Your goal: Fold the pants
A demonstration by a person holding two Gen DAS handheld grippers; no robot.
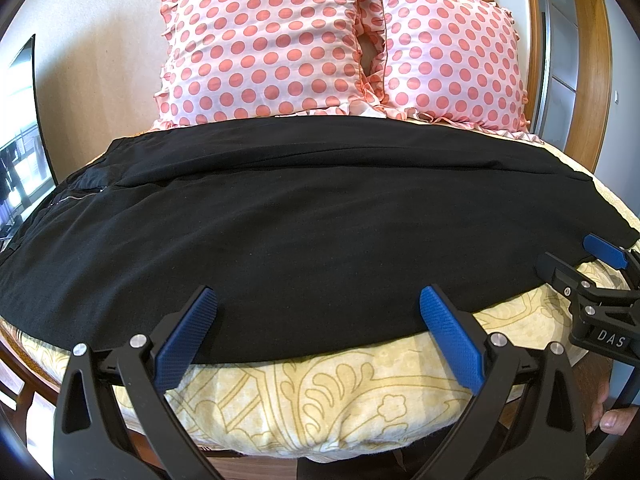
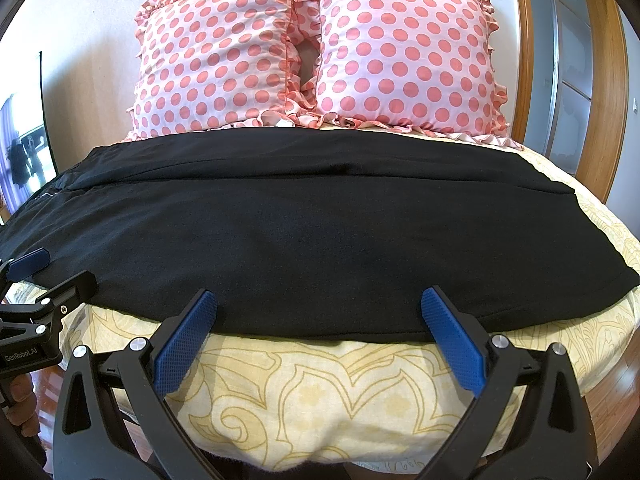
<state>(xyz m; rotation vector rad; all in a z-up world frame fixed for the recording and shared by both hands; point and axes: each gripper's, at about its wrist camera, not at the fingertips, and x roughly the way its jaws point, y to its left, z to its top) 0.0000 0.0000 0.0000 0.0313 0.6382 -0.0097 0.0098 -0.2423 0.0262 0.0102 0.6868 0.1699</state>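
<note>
Two tongs, left tongs (image 1: 318, 300) and right tongs (image 2: 319, 302), are hovering released at the near edge of black pants (image 1: 304, 220) lying lengthwise left-to-right across the bed (image 1: 320, 400).

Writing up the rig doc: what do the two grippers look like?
Both match: the left gripper and right gripper have black angular frames with silver pivot bolts and blue textured pads on the fingers. White lettering: "DAS" on the right body, "GenRobot.AI" on the left.

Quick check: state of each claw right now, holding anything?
Left claw: open, holding nothing, at the near edge of the black pants.
Right claw: open, holding nothing, at the same edge.
</note>
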